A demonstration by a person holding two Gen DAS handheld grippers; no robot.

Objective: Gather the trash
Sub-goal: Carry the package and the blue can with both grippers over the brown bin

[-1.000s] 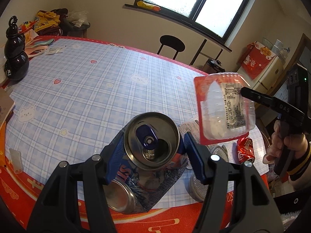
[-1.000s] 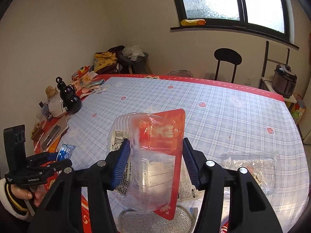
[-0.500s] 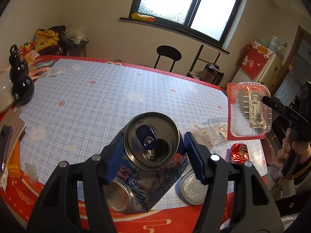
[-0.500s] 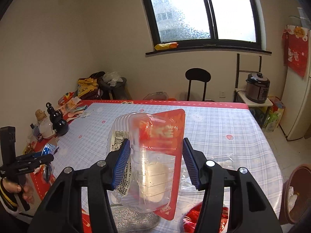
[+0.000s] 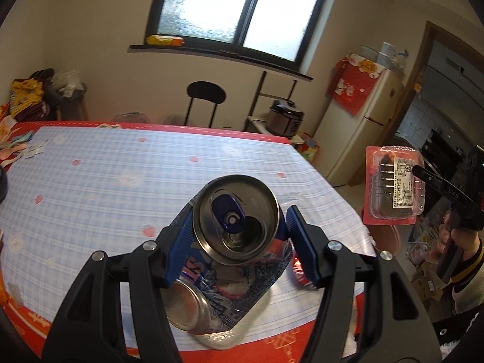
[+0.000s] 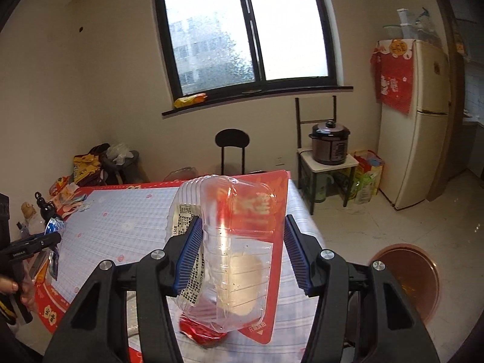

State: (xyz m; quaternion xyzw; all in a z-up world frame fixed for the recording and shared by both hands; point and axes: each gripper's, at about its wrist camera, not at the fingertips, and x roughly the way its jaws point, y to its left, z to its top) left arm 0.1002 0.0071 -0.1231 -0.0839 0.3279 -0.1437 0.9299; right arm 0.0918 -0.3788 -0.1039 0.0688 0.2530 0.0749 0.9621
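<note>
On the left, the left gripper point(image 5: 239, 236) is clenched on a crushed drink can point(image 5: 236, 220), held clear above the near edge of the checked table point(image 5: 121, 166). The can looks slick and dented, so I judge that a quick swing could let it twist or slide out between the pads; any liquid left inside could spill through the open mouth, which tilts toward the camera. Just under it lie another crushed can point(image 5: 187, 305) and a red wrapper point(image 5: 298, 270), not yet collected. Further right, the right gripper point(image 6: 240, 254) grasps a clear plastic clamshell pack point(image 6: 233, 242) with a red card backing, out past the table's right edge. The thin plastic may buckle and pop free. The brown bin point(image 6: 405, 278) stands on the floor at the far right; releasing early would likely miss it.
</note>
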